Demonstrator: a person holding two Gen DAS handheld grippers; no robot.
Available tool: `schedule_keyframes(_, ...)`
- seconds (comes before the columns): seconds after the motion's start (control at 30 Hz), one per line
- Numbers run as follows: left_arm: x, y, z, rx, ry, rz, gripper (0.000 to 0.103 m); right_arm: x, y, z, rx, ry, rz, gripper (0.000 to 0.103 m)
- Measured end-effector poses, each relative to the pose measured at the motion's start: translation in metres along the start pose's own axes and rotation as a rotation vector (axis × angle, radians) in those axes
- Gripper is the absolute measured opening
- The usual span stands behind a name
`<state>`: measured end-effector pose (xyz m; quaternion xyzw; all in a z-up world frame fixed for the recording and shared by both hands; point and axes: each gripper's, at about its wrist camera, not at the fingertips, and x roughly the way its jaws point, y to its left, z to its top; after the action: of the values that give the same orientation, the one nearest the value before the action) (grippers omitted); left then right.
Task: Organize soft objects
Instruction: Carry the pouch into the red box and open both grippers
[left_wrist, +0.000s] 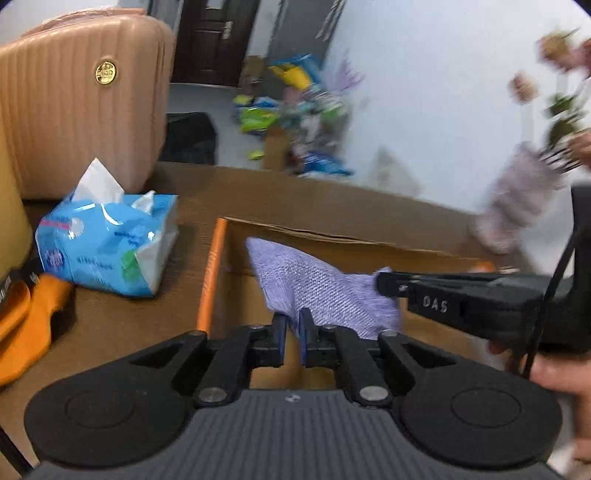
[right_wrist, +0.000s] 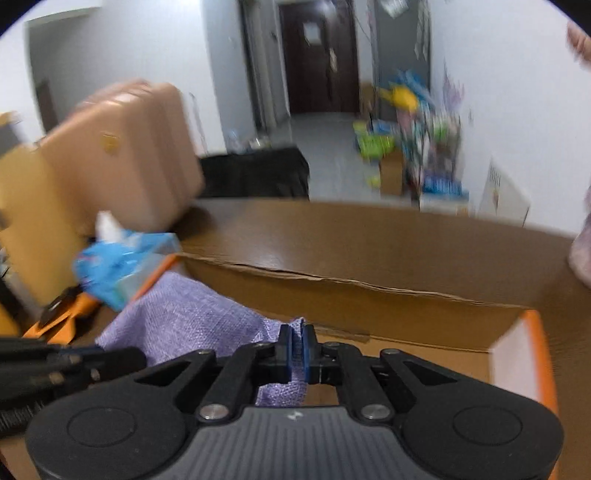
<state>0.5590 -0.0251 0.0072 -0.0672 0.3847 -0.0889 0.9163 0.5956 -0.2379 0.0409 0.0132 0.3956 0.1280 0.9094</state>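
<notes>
While both claws pinch the purple woven cloth (left_wrist: 325, 291), it hangs over the open cardboard box (left_wrist: 332, 240).
Left claw (left_wrist: 291, 332) and right claw (right_wrist: 297, 345) closed on opposite corners; keep cloth taut, lower evenly, release together inside box, clear of tissue pack (left_wrist: 107, 247) on tabletop (left_wrist: 295, 195).

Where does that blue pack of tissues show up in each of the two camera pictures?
Left wrist view: the blue tissue pack lies at left of centre on the brown table, in front of the pink suitcase.
Right wrist view: the tissue pack is a blurred shape at the left, just past the cardboard box's orange corner.
Shared landmark: the pink suitcase stands behind it in both.
</notes>
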Motion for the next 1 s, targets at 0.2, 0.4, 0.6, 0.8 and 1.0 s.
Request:
schedule_keyframes(0.2, 0.005, 0.011, 0.005, 0.011, 0.009, 0.011, 0.048, 0.025, 0.004, 0.010, -0.003, 0.040, -0.018, 0.018)
schedule_keyframes(0.4, -0.038, 0.001, 0.008, 0.060, -0.046, 0.050, 0.047, -0.020, -0.004, 0.012, 0.025, -0.021, 0.003, 0.023)
schedule_keyframes(0.6, -0.135, -0.015, 0.016, 0.127, -0.182, 0.088, 0.072, -0.138, -0.017, 0.004, -0.023, -0.144, -0.043, 0.047)
schedule_keyframes(0.8, -0.223, -0.021, -0.006, 0.191, -0.309, 0.186, 0.088, -0.252, -0.049, -0.041, -0.057, -0.309, -0.197, 0.078)
schedule_keyframes(1.0, -0.257, -0.032, -0.028, 0.171, -0.377, 0.187, 0.093, -0.305, -0.063, -0.081, 0.012, -0.377, -0.178, 0.078)
